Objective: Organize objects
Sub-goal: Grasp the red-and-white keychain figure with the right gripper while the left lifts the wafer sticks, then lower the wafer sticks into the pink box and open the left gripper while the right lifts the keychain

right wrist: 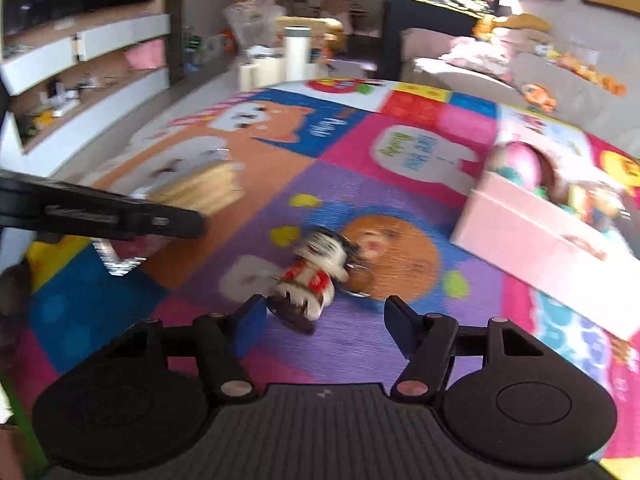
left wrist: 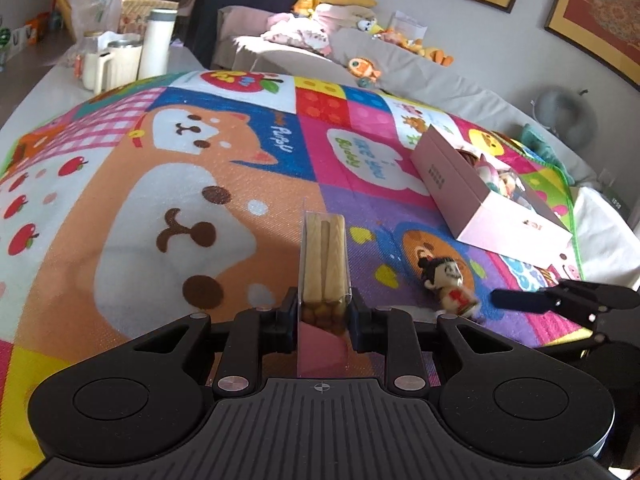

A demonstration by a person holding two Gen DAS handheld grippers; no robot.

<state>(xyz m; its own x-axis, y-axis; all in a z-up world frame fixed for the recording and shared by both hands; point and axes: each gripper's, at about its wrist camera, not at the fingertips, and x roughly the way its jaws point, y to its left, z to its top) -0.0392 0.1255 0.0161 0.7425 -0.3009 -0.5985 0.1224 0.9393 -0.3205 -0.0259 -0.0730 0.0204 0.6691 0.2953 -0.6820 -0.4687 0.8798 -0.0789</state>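
A small doll figure with black hair, a pale face and a red-and-white body [right wrist: 316,272] lies on its side on the purple patch of the colourful cartoon-printed play mat [left wrist: 168,184]. In the right wrist view it sits just ahead of the right gripper [right wrist: 322,312], nearer that gripper's left finger; the picture is blurred, so whether the finger touches it cannot be told. The right gripper's jaws stand apart, with nothing pinched between them.

The left gripper [left wrist: 324,312] pinches a clear plastic packet of pale wafer sticks with small brown balls at its bottom end [left wrist: 325,260], held upright above the mat, just to the left of the doll.

Beyond the doll, to the right, an open pink cardboard box [left wrist: 480,196] rests on the mat, with several small colourful toys inside. A white flask [left wrist: 158,42] and cream jugs stand well apart at the far edge.
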